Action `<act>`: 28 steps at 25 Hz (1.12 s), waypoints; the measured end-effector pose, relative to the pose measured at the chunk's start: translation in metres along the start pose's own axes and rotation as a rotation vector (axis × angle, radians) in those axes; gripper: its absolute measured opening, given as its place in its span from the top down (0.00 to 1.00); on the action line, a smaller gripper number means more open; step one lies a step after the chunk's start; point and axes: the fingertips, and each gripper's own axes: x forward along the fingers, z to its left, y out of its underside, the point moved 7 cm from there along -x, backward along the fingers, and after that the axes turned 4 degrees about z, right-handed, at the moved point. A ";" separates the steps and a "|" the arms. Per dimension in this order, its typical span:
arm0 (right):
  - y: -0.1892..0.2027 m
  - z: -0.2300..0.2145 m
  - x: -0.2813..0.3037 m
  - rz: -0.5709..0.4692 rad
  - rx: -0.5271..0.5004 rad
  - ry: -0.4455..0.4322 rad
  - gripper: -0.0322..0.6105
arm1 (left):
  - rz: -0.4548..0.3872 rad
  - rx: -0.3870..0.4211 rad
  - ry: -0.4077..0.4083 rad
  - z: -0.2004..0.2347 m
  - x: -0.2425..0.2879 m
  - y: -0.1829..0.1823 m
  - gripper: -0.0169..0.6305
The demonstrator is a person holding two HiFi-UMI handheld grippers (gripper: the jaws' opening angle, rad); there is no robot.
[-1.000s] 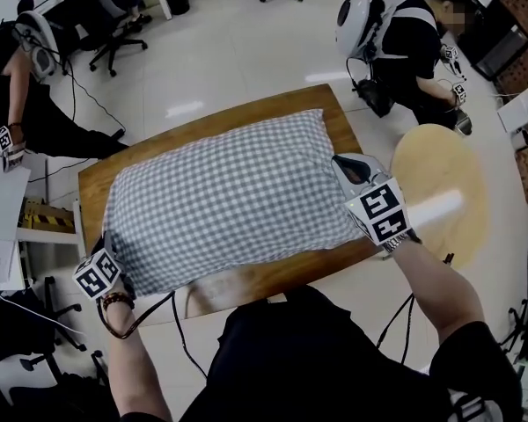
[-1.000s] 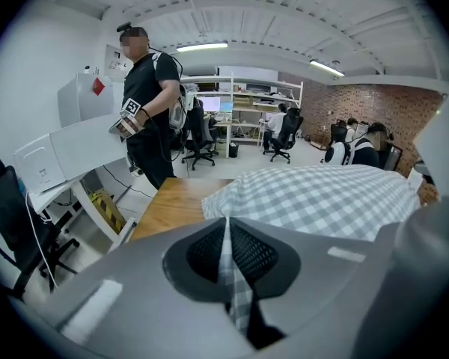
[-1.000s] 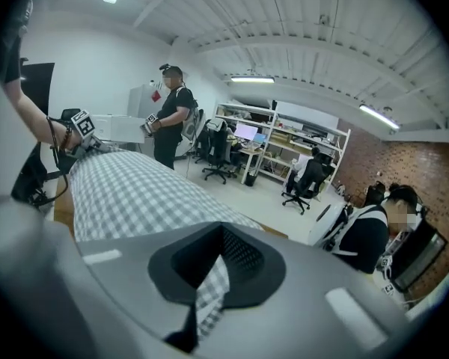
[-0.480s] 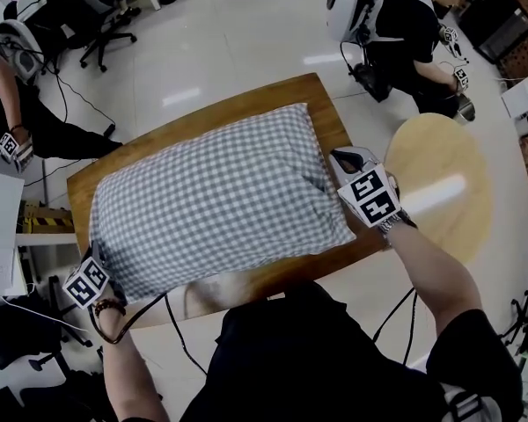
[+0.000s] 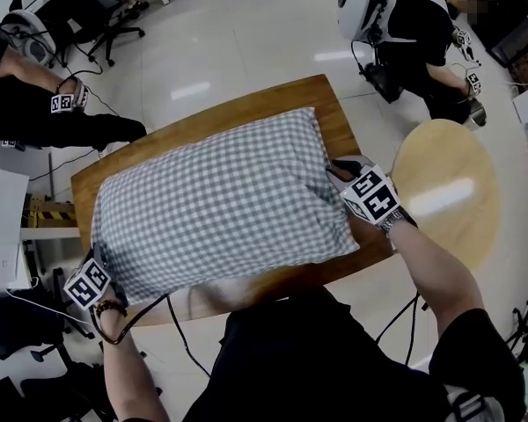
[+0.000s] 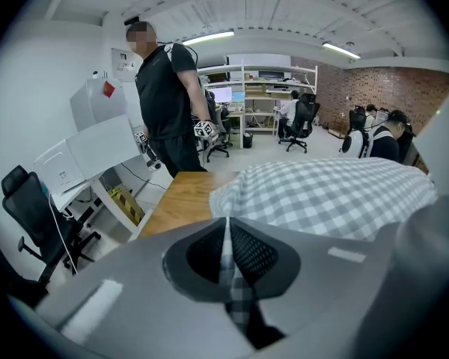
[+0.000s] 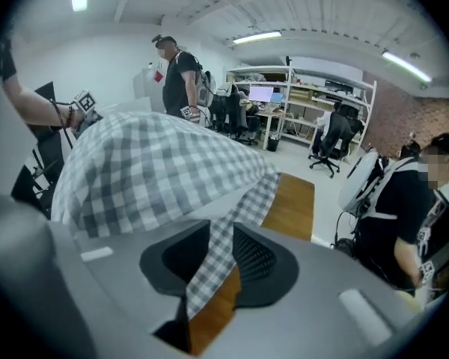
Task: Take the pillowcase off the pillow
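Lower left, the left gripper (image 5: pixel 95 266) is clamped on a pillowcase (image 5: pixel 216 200) corner. The pillow (image 5: pixel 246 170) lies lengthwise across the table (image 5: pixel 339 117) toward the right gripper (image 5: pixel 339 172) at mid right, whose jaws have just been opening, loose pillowcase edge between them, unpinched.

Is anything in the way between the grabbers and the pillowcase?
Nothing. The left gripper is shut on the pillowcase; the right gripper has it between jaws that have just been opening.
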 end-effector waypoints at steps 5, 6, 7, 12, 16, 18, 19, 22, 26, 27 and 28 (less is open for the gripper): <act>-0.009 -0.017 -0.009 -0.075 0.083 -0.115 0.73 | 0.003 0.005 -0.016 -0.022 0.002 -0.002 0.97; -0.011 -0.026 -0.011 -0.089 0.096 -0.137 0.72 | 0.005 0.007 -0.023 -0.031 0.005 -0.004 0.97; -0.014 -0.033 -0.013 -0.106 0.110 -0.157 0.69 | 0.009 0.010 -0.034 -0.037 0.007 -0.007 0.97; -0.028 -0.022 -0.021 -0.146 0.168 -0.237 0.57 | 0.003 0.014 -0.023 -0.034 0.003 -0.002 0.97; -0.032 -0.010 -0.027 -0.101 0.214 -0.283 0.55 | 0.004 0.021 -0.006 -0.035 -0.012 -0.006 0.97; -0.058 -0.006 -0.028 -0.065 0.232 -0.304 0.55 | 0.009 0.015 -0.002 -0.030 -0.023 -0.027 0.97; -0.081 -0.001 -0.033 -0.042 0.237 -0.314 0.55 | 0.009 0.003 0.003 -0.024 -0.035 -0.042 0.97; -0.146 0.004 -0.058 0.024 0.246 -0.347 0.55 | 0.003 -0.036 -0.012 -0.011 -0.079 -0.080 0.97; -0.123 -0.039 -0.068 0.075 0.308 -0.325 0.61 | 0.004 0.003 -0.032 -0.048 -0.054 -0.071 0.97; -0.115 -0.043 -0.066 0.080 0.313 -0.303 0.67 | 0.001 0.016 -0.033 -0.054 -0.048 -0.068 0.97; -0.110 -0.042 -0.065 0.082 0.308 -0.280 0.75 | -0.005 0.027 -0.035 -0.057 -0.046 -0.066 0.97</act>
